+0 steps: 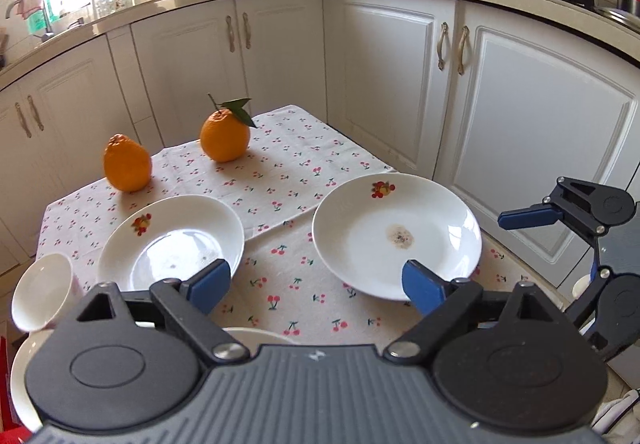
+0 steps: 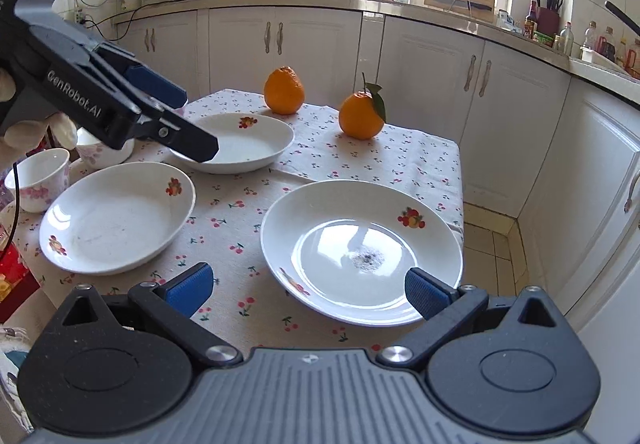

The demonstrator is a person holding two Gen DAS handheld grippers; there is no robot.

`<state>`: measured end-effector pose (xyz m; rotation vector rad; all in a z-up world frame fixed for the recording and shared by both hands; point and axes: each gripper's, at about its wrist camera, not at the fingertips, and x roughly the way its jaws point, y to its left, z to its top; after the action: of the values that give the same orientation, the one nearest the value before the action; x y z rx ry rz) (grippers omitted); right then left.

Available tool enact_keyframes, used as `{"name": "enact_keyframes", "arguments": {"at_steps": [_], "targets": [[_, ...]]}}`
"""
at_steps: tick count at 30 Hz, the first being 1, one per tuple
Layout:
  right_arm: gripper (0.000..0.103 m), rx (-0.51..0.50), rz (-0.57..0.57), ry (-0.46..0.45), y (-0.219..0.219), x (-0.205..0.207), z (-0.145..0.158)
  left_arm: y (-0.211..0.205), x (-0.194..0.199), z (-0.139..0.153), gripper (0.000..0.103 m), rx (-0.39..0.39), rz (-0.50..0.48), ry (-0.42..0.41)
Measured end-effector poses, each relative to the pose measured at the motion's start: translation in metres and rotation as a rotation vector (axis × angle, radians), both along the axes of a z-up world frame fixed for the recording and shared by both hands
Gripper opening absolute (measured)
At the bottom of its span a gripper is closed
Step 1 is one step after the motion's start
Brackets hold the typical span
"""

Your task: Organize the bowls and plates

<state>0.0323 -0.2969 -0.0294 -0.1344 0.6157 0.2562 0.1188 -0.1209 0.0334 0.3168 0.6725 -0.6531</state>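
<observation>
Hovering wide and empty, the left gripper (image 1: 316,286) and right gripper (image 2: 308,290) are flanking the stained plate (image 2: 360,248), presumably readying it for stacking.

— What dishes are out on the desk?
— Three white plates with small fruit prints, all upright and apart. The near right plate (image 2: 362,250) has a dark smudge in its middle. The left plate (image 2: 118,216) carries two prints on its rim. The far plate (image 2: 248,142) sits just in front of the oranges.
— Any bowls?
— Two white cups with pink flowers at the left edge: a front cup (image 2: 38,178) and a back cup (image 2: 102,154), close together.
</observation>
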Motion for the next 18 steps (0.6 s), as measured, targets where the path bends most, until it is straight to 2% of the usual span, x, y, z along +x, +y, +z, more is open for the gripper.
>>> {"name": "enact_keyframes", "arguments": {"at_steps": [4, 10, 18], "targets": [[0.103, 0.005, 0.038, -0.005, 0.019, -0.004, 0.002, 0.028, -0.027, -0.011, 0.094, 0.003, 0.075, -0.062], [0.103, 0.019, 0.057, 0.007, 0.036, -0.006, 0.001, 0.069, -0.065, -0.038, 0.095, -0.015, 0.185, -0.081], [0.103, 0.025, 0.068, 0.033, 0.057, -0.005, -0.002, 0.116, -0.096, -0.076, 0.095, -0.024, 0.293, 0.001]]}}
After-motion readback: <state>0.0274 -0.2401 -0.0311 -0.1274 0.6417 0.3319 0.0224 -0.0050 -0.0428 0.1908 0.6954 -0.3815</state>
